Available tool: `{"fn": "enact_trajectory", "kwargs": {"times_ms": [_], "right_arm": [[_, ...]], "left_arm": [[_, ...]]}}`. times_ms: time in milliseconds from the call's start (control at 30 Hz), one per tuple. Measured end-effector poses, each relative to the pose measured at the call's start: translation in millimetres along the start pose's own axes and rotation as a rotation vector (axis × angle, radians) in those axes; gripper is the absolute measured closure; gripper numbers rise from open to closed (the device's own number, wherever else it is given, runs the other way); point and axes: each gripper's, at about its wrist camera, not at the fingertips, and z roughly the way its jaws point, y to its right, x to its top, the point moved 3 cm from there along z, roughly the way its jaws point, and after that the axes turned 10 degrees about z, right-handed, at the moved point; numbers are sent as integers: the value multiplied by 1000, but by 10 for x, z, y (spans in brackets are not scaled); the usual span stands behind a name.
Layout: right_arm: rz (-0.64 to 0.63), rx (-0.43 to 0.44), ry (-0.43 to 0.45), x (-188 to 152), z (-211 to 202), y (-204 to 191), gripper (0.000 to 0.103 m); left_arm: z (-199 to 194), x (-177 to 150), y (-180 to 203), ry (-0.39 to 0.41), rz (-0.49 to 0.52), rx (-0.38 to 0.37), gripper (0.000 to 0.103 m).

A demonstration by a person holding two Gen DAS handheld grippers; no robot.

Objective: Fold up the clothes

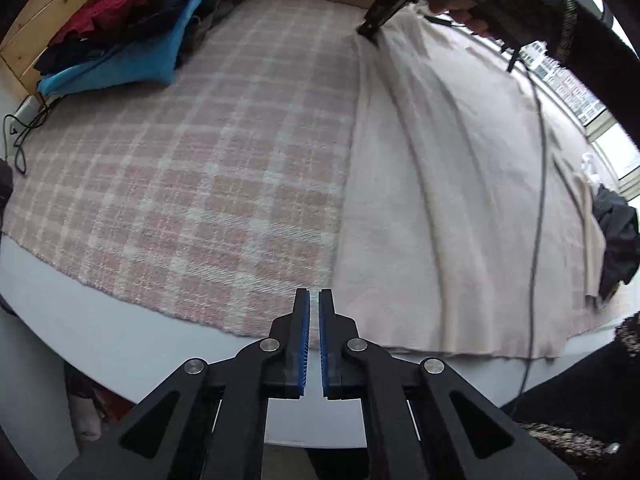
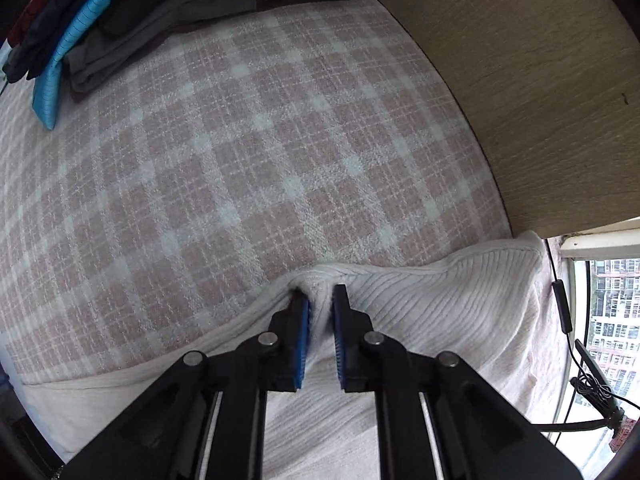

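**A:** Why was the right gripper (image 2: 320, 300) so low on the cream ribbed sweater (image 2: 440, 312)?

**B:** It had pinched a bunched fold at the far hem, jaws nearly closed on the knit, probably to lift that edge for a fold.

**A:** And the left gripper (image 1: 314, 304)?

**B:** Jaws almost together at the sweater's near edge on the pink plaid blanket (image 1: 180, 168); whether it held cloth couldn't be told. The folded pile (image 1: 132, 28) lay well apart.

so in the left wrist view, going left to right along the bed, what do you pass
stack of folded clothes → pink checked blanket → cream garment → dark clothing at the far right edge
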Motion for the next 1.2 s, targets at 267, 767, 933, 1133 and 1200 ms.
{"fn": "enact_trajectory", "kwargs": {"times_ms": [267,767,933,1133,1200], "right_arm": [[37,68,-28,-36,-199,267,82],[22,68,-100,-211,-306,127,94],[113,146,-51,-81,-345,351,94],[165,178,-57,216,-191,495,93],[188,223,-59,248,-199,567,91]], "left_arm": [[339,33,651,-79,117,-196,91],[208,-80,607,-51,106,-214,100],[-82,-83,280,-10,72,-163,100],[75,-75,-59,-41,-5,-124,100],[168,-99,-102,-81,-21,-109,99]]}}
